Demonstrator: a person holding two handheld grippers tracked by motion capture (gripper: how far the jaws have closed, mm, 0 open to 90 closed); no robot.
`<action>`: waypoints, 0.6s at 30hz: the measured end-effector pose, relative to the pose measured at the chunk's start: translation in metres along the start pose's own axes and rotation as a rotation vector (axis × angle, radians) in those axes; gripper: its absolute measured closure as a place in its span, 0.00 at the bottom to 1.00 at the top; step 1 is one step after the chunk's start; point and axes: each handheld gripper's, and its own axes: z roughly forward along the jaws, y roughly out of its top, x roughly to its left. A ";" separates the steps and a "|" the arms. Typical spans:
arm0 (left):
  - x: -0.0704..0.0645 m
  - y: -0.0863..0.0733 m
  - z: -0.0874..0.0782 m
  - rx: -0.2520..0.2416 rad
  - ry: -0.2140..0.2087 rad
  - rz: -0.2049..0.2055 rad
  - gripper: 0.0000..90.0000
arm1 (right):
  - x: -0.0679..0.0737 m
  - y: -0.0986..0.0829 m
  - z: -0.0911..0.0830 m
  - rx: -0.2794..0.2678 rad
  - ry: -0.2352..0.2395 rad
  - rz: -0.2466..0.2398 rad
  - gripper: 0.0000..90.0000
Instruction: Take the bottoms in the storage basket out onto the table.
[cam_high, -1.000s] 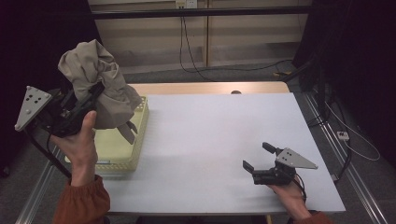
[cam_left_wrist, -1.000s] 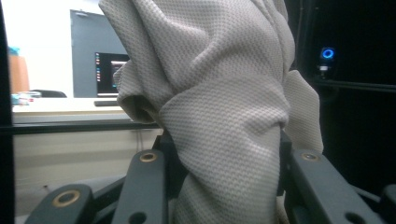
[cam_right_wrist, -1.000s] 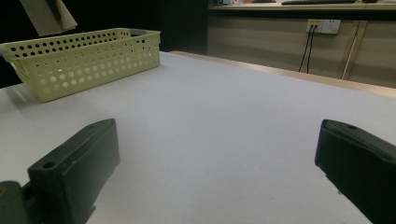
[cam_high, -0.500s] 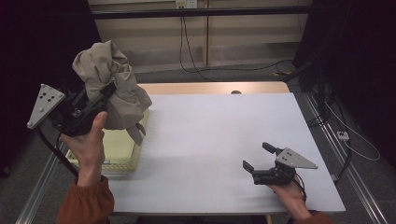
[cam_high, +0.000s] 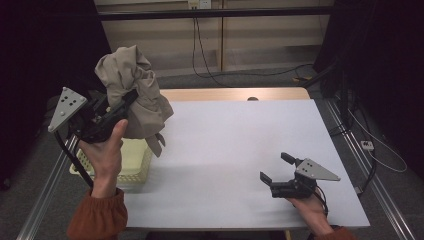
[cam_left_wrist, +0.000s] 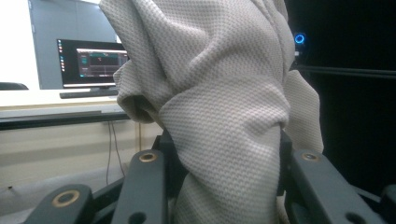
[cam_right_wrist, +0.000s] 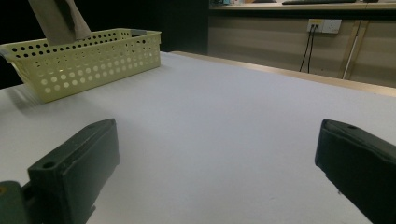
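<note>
Above the left edge of the white table (cam_high: 230, 145), the left gripper (cam_high: 131, 97) is raised off the surface with its jaws clamped on a bunched beige cloth (cam_high: 132, 95), a textured knit garment or towel whose exact kind cannot be told. In the left gripper view the cloth (cam_left_wrist: 219, 107) is pinched between the two black jaws, its folds rising above them and a thick fold hanging down through the gap. In the high view the cloth is crumpled into a tall lump, its upper part above the gripper and a loose tail drooping toward the pale yellow perforated plastic basket (cam_high: 134, 167) that sits on the table's left edge; the tail hangs over the basket's right rim, and whether it touches the rim cannot be told. The person's left hand (cam_high: 107, 150) grips the tool from below, an orange sleeve (cam_high: 97, 220) showing at the wrist. Well apart, near the table's front right corner, the right gripper (cam_high: 277, 167) rests low over the bare tabletop with its jaws spread wide and nothing between them. The right gripper view looks across the table toward the basket (cam_right_wrist: 88, 58), with a strip of the cloth (cam_right_wrist: 58, 18) hanging above it.
</note>
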 end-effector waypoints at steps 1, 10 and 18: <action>-0.001 -0.001 0.001 0.008 -0.007 0.003 0.69 | 0.000 0.000 0.000 0.000 0.001 -0.001 0.00; -0.013 -0.005 0.013 0.038 -0.056 0.012 0.69 | 0.000 0.000 0.000 0.000 0.000 0.001 0.00; -0.022 -0.009 0.026 0.062 -0.087 0.012 0.69 | 0.000 0.000 0.000 -0.001 0.001 0.001 0.00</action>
